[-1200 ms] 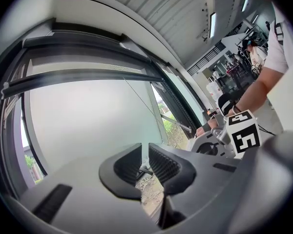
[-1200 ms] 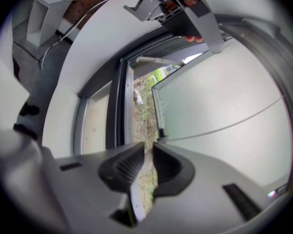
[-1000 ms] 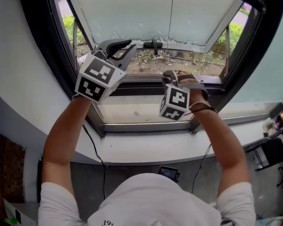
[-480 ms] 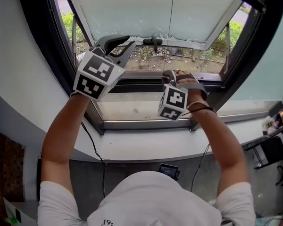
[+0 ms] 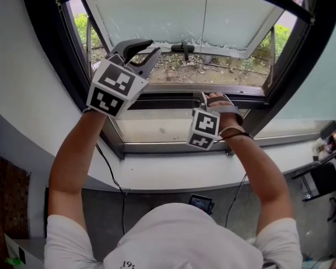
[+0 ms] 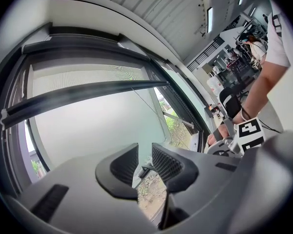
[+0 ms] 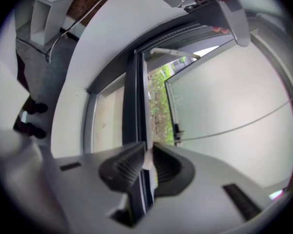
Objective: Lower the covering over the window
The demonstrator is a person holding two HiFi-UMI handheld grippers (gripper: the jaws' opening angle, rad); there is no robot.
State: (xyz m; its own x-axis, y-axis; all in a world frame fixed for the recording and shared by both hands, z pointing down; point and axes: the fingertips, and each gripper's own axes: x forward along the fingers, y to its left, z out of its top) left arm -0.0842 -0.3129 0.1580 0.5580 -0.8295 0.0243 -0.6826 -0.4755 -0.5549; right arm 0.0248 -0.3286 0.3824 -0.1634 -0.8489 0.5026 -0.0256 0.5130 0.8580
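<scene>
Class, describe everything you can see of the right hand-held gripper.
The right hand-held gripper is grey plastic, with dark ribbed jaws and a cube of black-and-white square markers. The person's right hand holds it, tilted slightly down toward the window's lower frame. Its jaws are shut on a small white piece.

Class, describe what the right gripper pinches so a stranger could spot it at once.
Start at the big window. A thin cord runs down its middle into the jaws of the right gripper. Unlike the thick dark frame bars, it is one hair-thin line.
</scene>
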